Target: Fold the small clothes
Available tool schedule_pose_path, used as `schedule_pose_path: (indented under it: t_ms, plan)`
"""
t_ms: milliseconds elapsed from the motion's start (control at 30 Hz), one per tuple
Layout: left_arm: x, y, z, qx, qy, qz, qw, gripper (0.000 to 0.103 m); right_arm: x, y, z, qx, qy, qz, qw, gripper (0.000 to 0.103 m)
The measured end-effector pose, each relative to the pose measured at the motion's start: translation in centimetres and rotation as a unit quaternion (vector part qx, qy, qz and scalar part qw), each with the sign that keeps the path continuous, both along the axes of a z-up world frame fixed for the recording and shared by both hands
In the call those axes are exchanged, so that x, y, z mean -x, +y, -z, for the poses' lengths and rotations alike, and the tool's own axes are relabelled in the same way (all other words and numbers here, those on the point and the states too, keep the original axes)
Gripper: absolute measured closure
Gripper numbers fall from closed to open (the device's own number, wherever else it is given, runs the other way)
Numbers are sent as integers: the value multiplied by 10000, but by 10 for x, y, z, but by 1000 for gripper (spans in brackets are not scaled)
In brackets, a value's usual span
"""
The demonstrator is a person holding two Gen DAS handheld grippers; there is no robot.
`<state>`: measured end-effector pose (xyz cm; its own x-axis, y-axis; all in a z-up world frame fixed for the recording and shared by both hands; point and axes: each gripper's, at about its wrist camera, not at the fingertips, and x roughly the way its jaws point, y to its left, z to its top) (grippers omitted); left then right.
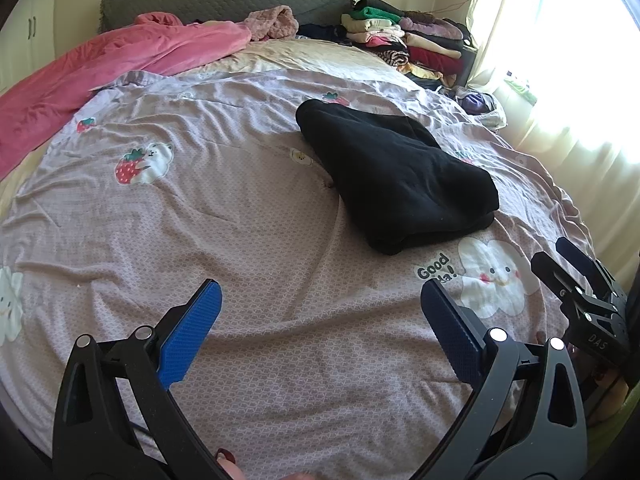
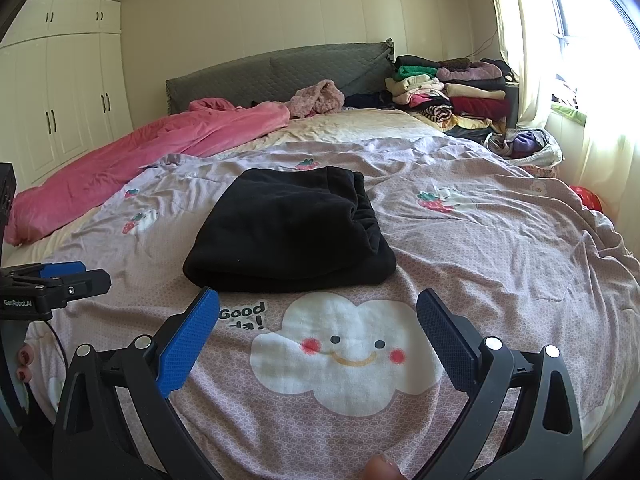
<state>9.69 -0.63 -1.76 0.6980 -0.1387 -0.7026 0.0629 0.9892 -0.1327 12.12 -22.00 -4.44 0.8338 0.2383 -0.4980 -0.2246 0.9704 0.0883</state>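
Both my grippers, left (image 1: 320, 328) and right (image 2: 318, 330), gape empty; the seemingly finished black garment (image 2: 288, 228) may unfold if snagged.

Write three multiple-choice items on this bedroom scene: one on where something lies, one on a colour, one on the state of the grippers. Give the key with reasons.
1. Where does the black garment lie?
A. on the lilac quilt, just beyond the smiling cloud print
B. on the stack of clothes
C. on the floor

2. What colour is the blanket bunched along the far left of the bed?
A. green
B. pink
C. white

3. How do the left gripper and the right gripper stand?
A. both shut on cloth
B. one open, one shut
C. both open, holding nothing

Key: 1 A, the right wrist view shows it folded on the quilt behind the cloud. 2 B, it is plainly pink. 3 C, each pair of blue fingers is spread wide over bare quilt.
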Motion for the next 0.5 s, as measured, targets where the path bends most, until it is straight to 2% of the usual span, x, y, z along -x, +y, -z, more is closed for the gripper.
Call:
schedule_pose_path:
  t_ms: [500]
  plan:
    - [1, 6, 0, -13, 36, -62, 10000, 10, 0, -1, 0, -1, 21, 1, 10000, 5]
